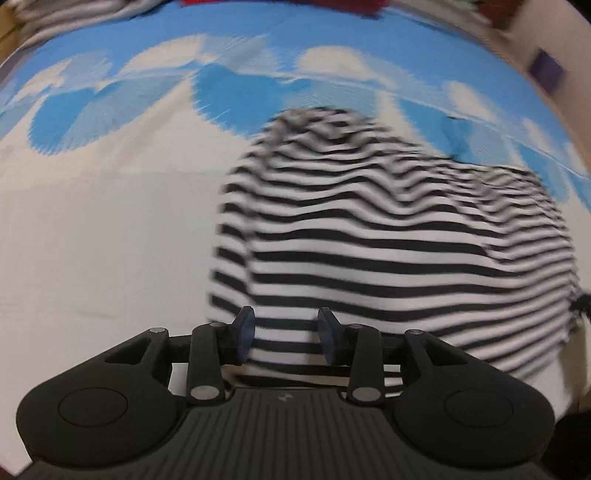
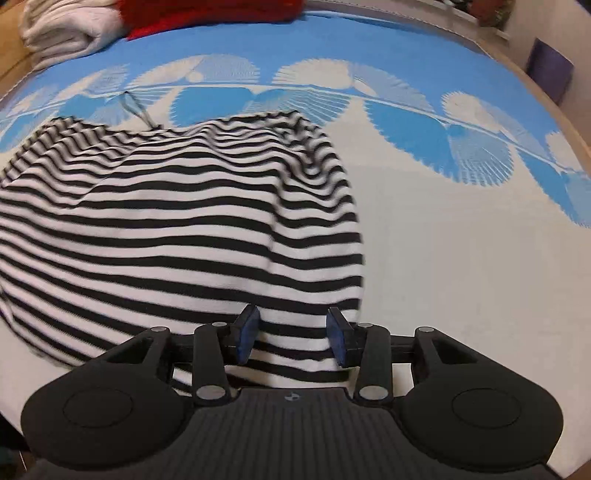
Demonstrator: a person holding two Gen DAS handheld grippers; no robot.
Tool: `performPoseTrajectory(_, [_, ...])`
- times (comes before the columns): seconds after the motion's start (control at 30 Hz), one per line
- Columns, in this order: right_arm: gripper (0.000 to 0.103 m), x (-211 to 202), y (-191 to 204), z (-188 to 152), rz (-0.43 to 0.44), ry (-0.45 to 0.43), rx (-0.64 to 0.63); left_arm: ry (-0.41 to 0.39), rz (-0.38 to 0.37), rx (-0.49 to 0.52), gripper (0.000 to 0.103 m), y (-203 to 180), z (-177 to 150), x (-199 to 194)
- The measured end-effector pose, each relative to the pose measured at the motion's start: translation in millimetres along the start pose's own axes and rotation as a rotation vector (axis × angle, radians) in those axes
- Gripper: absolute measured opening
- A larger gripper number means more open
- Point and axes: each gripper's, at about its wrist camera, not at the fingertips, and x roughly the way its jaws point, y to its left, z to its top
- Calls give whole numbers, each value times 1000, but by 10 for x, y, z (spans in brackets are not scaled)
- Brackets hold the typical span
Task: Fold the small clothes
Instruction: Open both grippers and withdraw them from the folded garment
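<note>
Covering surface: blue-white sheet (image 2: 461, 258), striped garment (image 2: 166, 229) rumpled

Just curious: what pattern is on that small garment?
Black and white stripes on the garment; clearest in the right wrist view.

Bright, motion-blurred, fisheye-warped edges

Left wrist view motion-blurred. My left tool (image 1: 286, 338) hides near hem of striped garment (image 1: 388, 236). Red cloth (image 2: 210, 14) and white folded cloth (image 2: 70, 29) cut off at top edge.
</note>
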Motion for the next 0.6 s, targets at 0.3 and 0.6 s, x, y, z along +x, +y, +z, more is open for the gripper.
performPoseTrajectory(0.3, [50,-108,23,63,-87,-86,-14,-7,149,-116,50,255,48,-55])
performPoseTrajectory(0.6, [51,-50,13,234,-77,-119,25,-60,128,-215,50,301,145,-104])
